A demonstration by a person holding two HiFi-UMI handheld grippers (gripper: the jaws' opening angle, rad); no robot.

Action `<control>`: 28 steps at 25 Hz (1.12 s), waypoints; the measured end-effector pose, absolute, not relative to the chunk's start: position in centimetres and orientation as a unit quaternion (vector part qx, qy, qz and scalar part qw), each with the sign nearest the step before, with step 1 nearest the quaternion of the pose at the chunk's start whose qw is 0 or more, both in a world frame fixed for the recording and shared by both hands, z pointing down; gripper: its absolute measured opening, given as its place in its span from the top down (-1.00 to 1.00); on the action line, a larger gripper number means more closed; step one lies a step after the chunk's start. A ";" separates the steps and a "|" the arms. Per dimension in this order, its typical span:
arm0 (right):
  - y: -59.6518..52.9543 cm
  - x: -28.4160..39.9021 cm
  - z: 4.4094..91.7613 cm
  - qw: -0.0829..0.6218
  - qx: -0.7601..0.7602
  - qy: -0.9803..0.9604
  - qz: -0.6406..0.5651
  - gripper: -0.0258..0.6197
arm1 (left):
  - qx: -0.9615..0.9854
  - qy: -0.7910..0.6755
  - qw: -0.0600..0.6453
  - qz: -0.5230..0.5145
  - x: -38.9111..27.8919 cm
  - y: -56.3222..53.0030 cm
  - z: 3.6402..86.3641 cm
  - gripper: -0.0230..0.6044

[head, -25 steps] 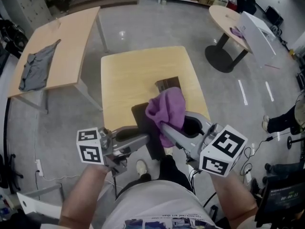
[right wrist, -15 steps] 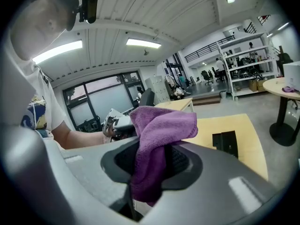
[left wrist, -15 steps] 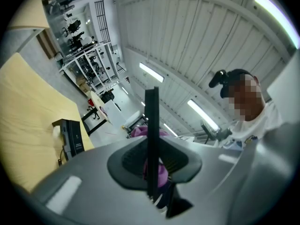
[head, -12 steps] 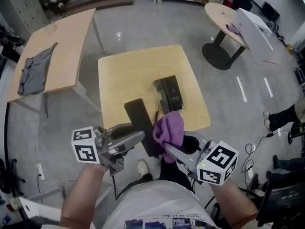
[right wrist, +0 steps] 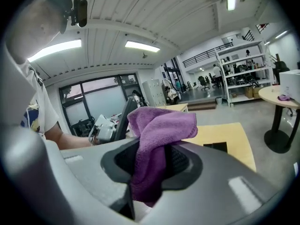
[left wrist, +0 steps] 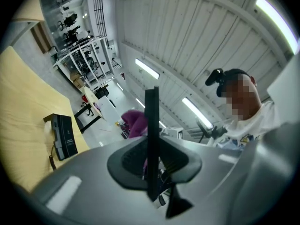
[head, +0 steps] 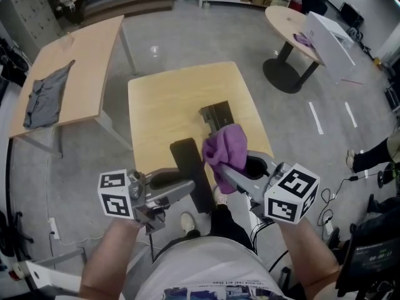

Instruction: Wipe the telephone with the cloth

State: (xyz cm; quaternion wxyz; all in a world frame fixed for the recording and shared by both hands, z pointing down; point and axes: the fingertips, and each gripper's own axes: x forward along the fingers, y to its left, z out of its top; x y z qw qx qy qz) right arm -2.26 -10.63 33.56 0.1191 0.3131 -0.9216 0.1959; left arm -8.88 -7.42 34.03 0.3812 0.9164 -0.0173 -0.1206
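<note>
The black telephone [head: 215, 114] lies on the yellow table [head: 169, 99], right of its middle; it also shows as the telephone [left wrist: 63, 135] in the left gripper view. My right gripper [head: 225, 175] is shut on a bunched purple cloth [head: 225, 145], which hangs over the telephone's near end; whether it touches I cannot tell. The cloth [right wrist: 159, 125] fills the right jaws. My left gripper [head: 186, 190] is shut on a long flat black piece [head: 187, 161], held over the table's near edge. That piece [left wrist: 151, 125] stands edge-on between the left pads.
A second wooden table [head: 94, 49] at the left carries a grey garment [head: 44, 92]. A round table [head: 300, 27] stands at the back right. A person's foot [head: 362, 161] and floor cables [head: 328, 220] are at the right edge.
The cloth drew back off the telephone toward me, then moved forward again over its near end. The left gripper and its black piece shifted only slightly.
</note>
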 end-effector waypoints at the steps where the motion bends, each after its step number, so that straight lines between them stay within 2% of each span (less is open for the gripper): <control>1: -11.4 -2.5 32.7 0.111 0.313 -0.924 0.189 0.56 | 0.917 -0.012 0.381 -0.119 -8.6 -7.1 34.0 0.65; 5: -13.4 -4.2 29.5 0.064 0.289 -0.936 0.191 0.55 | 0.919 0.013 0.379 -0.108 -7.3 -5.2 34.0 0.66; 11: -13.1 -6.7 28.6 0.000 0.197 -0.942 0.271 0.56 | 0.922 0.031 0.369 -0.112 -6.7 -3.7 33.2 0.65; 28: -9.6 -7.0 32.6 0.054 0.192 -0.941 0.275 0.56 | 0.925 0.012 0.360 -0.123 -8.5 -5.5 32.4 0.65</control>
